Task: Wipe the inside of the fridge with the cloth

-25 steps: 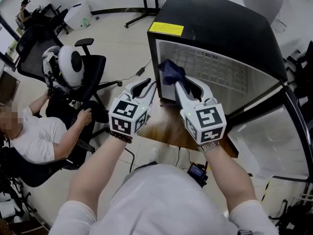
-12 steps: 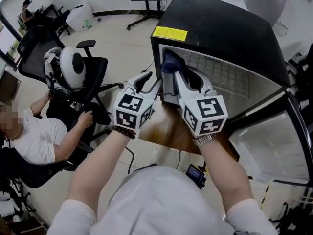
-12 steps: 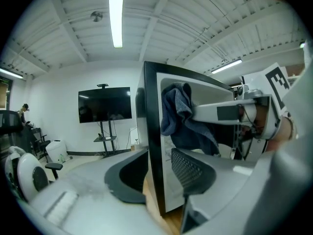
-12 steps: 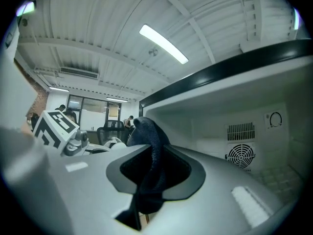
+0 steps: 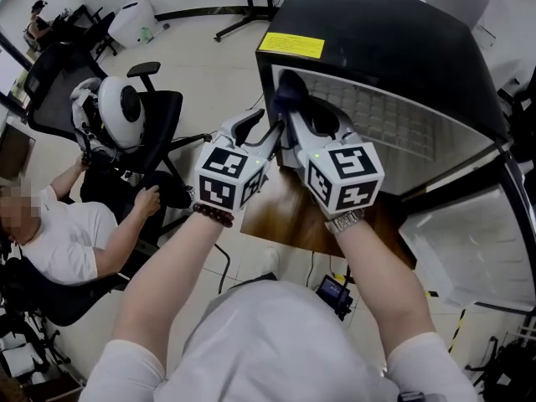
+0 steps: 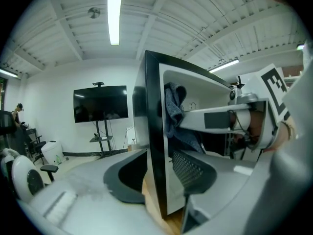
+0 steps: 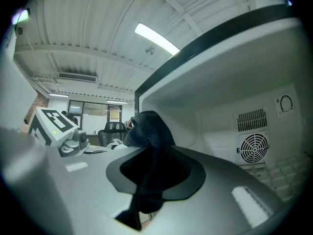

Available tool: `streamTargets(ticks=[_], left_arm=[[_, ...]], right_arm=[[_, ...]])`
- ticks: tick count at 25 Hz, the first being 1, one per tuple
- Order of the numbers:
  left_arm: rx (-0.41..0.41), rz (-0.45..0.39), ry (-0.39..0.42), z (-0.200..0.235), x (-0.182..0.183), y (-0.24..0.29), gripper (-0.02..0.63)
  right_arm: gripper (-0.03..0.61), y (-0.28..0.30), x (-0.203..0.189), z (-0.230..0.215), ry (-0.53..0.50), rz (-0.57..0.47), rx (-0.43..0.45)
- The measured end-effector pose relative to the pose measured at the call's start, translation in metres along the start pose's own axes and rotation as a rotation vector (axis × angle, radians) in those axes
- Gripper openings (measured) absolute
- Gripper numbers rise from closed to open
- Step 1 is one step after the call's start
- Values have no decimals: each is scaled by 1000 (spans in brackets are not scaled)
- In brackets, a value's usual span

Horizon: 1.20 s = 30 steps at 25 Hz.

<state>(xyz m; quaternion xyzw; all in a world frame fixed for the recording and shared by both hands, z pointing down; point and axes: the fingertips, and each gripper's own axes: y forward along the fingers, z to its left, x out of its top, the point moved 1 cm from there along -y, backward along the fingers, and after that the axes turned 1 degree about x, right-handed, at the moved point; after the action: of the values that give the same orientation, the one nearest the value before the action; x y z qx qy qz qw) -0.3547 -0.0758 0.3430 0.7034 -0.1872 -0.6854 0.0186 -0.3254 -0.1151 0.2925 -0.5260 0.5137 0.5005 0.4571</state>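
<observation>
Right tool (image 5: 295, 111) is clamped on a crumpled dark blue cloth (image 5: 287, 86). A wad of it sticks out past the tips and a tail hangs down between the jaws. It's poked into the boxy black mini fridge (image 5: 394, 48), in the top-left corner of the opening as the head view shows it, just under the ceiling and beside the left wall. My guess is the cloth is bunched out front like that so the fabric meets the white liner (image 7: 230, 77) before the hard tool does. I can't tell if it's actually touching the wall. In the right gripper view the wad sits near the corner, but there's no clear contact.

Left tool (image 5: 258, 132) isn't holding anything. Its jaws have just been opening and stand apart, one outside the cabinet and one inside. The fridge's black front frame (image 6: 152, 131) is between them, and the pads don't look pressed on it. I'd read that spot as a bracing position, so the fridge doesn't slide on the wooden counter (image 5: 276, 216) during wiping. With the jaws slack, though, it isn't gripping now.

From the left gripper view, the cloth sits upper middle, just right of the frame and above that tool's inner jaw. The round fan grille (image 7: 254, 148) on the back wall is well apart from the cloth, so I reckon most of the inside is yet to be reached.
</observation>
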Motion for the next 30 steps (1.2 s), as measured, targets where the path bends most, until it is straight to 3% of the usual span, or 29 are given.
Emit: streamTargets(ticks=[13,30], left_arm=[[-47,0,9,-2,-3,11,155],[-11,-13,-6,1,-2,11,130]], right_arm=[[72,15,0,-22,40,-33,-29],[71,45,0,-61,19,4,-148]])
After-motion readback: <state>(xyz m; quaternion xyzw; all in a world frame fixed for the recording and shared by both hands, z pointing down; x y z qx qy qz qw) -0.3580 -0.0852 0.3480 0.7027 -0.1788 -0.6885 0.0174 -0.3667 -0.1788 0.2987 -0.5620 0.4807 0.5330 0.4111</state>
